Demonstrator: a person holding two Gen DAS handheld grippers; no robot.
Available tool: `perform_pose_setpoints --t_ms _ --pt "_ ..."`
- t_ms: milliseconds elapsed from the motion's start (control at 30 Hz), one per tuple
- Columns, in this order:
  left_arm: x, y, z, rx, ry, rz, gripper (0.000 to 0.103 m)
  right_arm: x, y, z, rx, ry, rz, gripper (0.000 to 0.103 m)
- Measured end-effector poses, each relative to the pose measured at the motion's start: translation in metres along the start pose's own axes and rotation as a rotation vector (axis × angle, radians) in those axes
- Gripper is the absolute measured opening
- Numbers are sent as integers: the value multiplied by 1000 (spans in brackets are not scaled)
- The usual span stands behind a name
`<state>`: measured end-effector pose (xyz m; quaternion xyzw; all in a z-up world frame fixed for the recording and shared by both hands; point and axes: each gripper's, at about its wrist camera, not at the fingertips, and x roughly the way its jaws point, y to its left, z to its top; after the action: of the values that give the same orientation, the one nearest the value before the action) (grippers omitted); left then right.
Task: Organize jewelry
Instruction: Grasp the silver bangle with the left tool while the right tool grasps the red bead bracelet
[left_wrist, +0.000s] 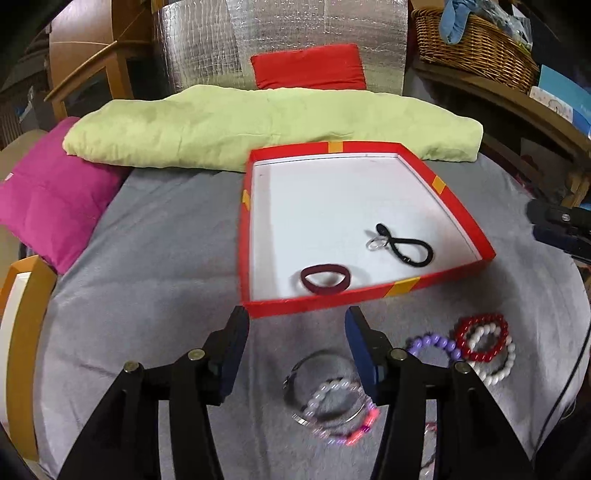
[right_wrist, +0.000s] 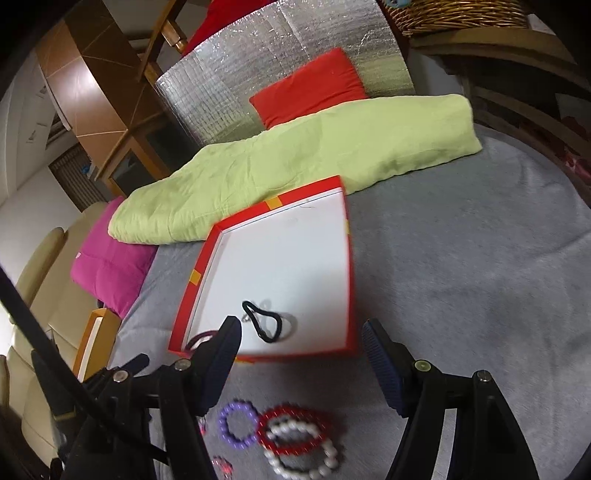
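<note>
While both grippers, left (left_wrist: 295, 339) and right (right_wrist: 299, 343), hang with jaws spread and empty, light, rigid, slippery beaded bracelets (right_wrist: 295, 439) lie on grey cloth (right_wrist: 461, 277) before the red-rimmed white tray (left_wrist: 317, 308); pinching across one bead strand seems best.

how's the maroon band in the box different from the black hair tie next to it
The maroon band is wide and sits as an open oval; the black hair tie is thin and twisted into a figure eight. The black one touches a clear ring; the maroon lies alone. Both lie inside the red box.
</note>
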<state>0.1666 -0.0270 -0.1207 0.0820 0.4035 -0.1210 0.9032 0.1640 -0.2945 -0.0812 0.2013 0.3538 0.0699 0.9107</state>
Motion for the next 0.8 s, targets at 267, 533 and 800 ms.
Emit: perform_pose_setpoints --t_ms 267,533,800 --pt "-8 23 -25 35 18 56 61 -18 -16 -31 -33 85 45 55" --pt "-10 32 -39 -6 72 -68 63 5 -24 -55 -20 232 88 54" --pt "2 3 -43 69 117 -109 67 19 -32 -51 103 257 140 54"
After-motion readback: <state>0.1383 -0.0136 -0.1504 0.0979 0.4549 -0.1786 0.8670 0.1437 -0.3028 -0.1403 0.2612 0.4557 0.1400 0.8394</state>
